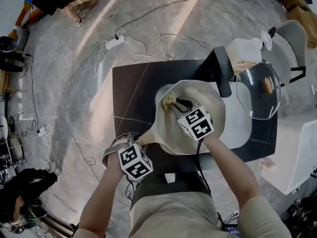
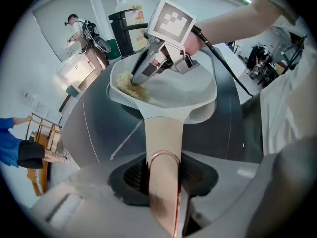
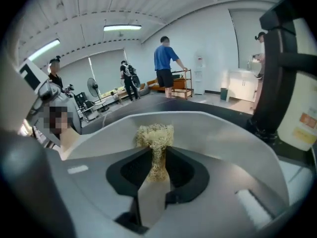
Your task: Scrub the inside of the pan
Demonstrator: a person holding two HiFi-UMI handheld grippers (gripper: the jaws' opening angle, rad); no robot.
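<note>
pan (image 1: 208, 95) sits on the dark table (image 1: 133, 93), its handle (image 2: 163, 138) clamped in the left gripper (image 2: 164, 185), which hides the handle's end. right gripper (image 1: 179, 104) pinches a yellow scrubber (image 1: 169, 101) against the pan's ten o'clock wall. bottle (image 1: 243, 52) at one o'clock: label print unreadable.

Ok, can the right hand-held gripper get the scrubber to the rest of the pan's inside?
Probably yes: the right hand-held gripper holds the scrubber inside the pan, the glass lid lies off beside it, and nothing else sits inside.
</note>
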